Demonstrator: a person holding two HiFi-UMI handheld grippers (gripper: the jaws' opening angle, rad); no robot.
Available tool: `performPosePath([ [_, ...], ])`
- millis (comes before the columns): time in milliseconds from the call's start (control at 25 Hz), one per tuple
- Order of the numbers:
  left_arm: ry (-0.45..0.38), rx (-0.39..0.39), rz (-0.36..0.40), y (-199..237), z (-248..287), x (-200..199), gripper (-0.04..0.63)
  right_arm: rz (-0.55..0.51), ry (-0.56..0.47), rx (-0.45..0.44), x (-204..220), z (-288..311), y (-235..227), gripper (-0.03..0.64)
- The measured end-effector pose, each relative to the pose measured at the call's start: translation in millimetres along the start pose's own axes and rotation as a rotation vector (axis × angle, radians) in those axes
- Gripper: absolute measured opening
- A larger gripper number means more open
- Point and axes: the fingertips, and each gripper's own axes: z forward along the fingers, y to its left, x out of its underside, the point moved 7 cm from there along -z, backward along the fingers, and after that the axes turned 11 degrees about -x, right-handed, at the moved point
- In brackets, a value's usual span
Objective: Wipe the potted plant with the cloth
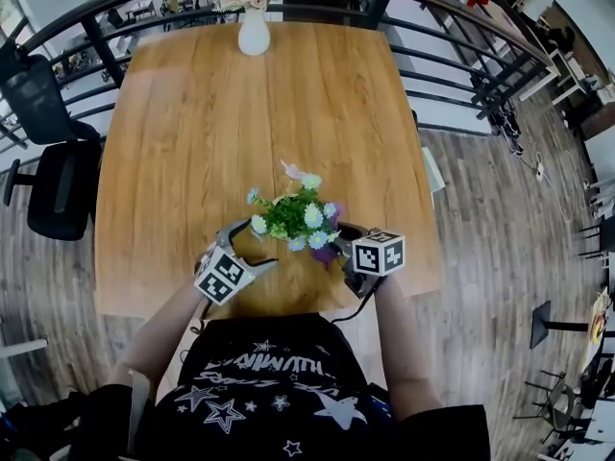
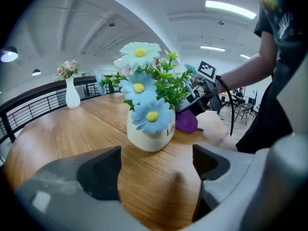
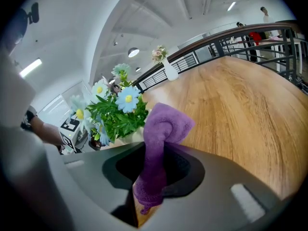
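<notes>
The potted plant point(image 1: 291, 217) stood on the near part of the desk point(image 1: 240, 113), close to the person's edge, between the two tongs. In the head view the left tongs point(image 1: 248, 248) sat just beside it on its left. The right tongs point(image 1: 344, 255) sat just beside it on its right, with a purple cloth point(image 1: 325, 254) down by the pot. A white vase point(image 1: 254, 33) of flowers stood at the desk's far edge.

In the left gripper view the left tongs were spread wide with only bare desk between them. The white pot stood just ahead, apart from both tips.

In the right gripper view the right tongs were clamped on the cloth. It stuck up in a bunch between them, next to the green leaves.
</notes>
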Motion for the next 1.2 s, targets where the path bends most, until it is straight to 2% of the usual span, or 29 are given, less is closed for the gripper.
performPosePath([
  [120, -0.046, 0.044, 0.084, 11.0, 1.6, -6.8, 0.479, 0.002, 0.009, 0.003, 0.7, 0.7, 0.3, 0.106],
  [280, -0.062, 0.100, 0.196, 24.4, 7.2, -11.6, 0.479, 0.003, 0.021, 0.004, 0.2, 0.2, 0.9, 0.106],
  [480, -0.066, 0.165, 0.274, 38.1, 17.9, -19.5, 0.479, 0.004, 0.034, 0.006, 0.8, 1.1, -1.1, 0.106],
  [880, -0.081, 0.267, 0.294, 42.6, 38.4, -31.7, 0.476, 0.011, 0.045, 0.003, 1.5, 2.0, -3.4, 0.106],
  [960, -0.081, 0.284, 0.287, 40.2, 40.1, -31.4, 0.445, 0.011, 0.047, 0.002, 1.1, 2.2, -4.5, 0.106],
  [1040, -0.081, 0.295, 0.276, 38.8, 40.5, -31.7, 0.356, 0.013, 0.046, 0.004, 0.9, 2.6, -5.0, 0.106],
  [1200, -0.085, 0.300, 0.272, 38.3, 40.4, -32.3, 0.353, 0.020, 0.038, 0.010, 1.5, 2.8, -4.6, 0.106],
])
